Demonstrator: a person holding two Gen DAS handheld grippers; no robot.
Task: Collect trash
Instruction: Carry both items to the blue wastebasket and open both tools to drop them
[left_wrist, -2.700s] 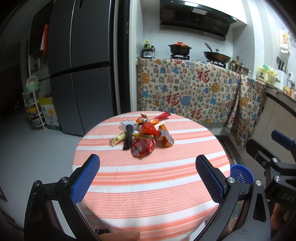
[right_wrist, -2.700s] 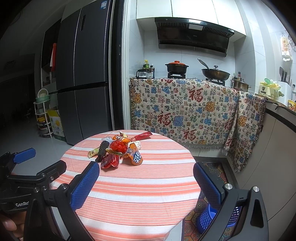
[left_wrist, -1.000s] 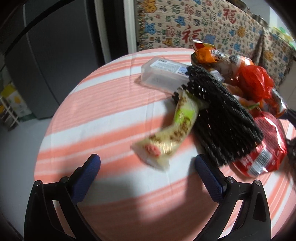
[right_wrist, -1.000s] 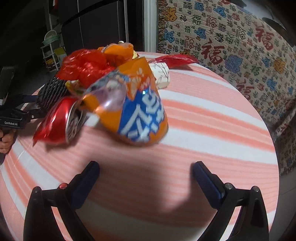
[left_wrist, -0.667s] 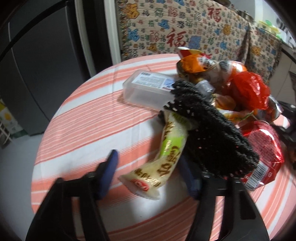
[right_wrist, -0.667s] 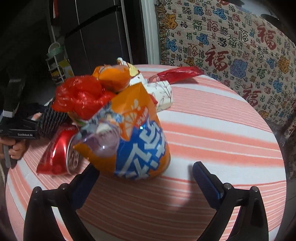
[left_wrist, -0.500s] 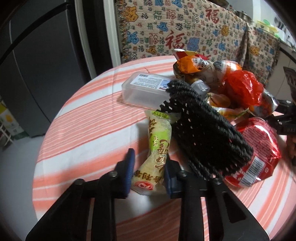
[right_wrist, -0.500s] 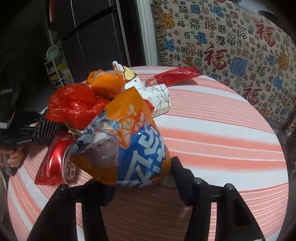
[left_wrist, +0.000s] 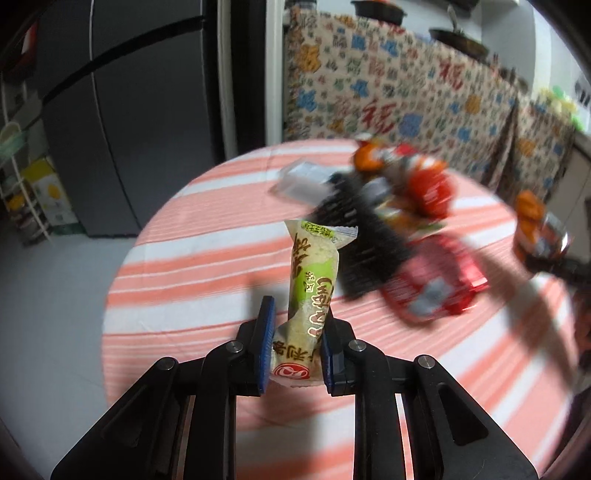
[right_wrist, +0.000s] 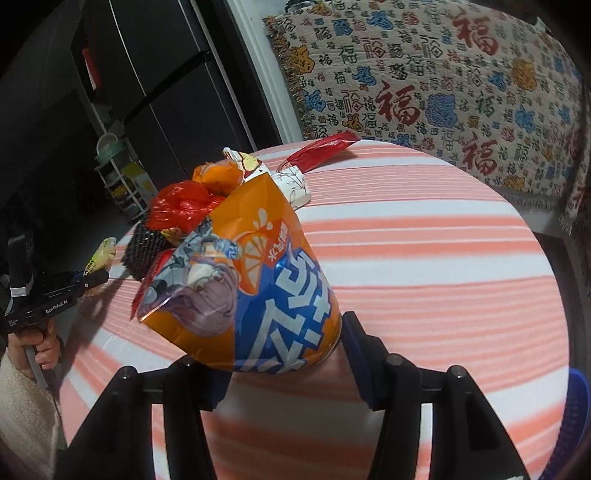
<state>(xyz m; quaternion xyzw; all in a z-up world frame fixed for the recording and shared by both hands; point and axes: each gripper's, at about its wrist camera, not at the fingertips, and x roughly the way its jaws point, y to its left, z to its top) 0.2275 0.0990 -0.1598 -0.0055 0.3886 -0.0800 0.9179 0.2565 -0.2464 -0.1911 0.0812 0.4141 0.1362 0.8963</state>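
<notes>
1. The left gripper (left_wrist: 293, 350) has its jaws clamped on the lower end of the green snack wrapper (left_wrist: 314, 291), which stands clear above the striped worktop (left_wrist: 184, 258). It is soft, so keep it pinched low to stop it folding over.
2. The right gripper (right_wrist: 284, 365) has its jaws pressed on the base of the orange drink bottle (right_wrist: 258, 291), mouth towards the trash pile (right_wrist: 184, 206). Hold it evenly; it looks crushable.
3. A blue basket (right_wrist: 576, 424) shows at the right edge, probably the bin. Carry both there without brushing the pile.
</notes>
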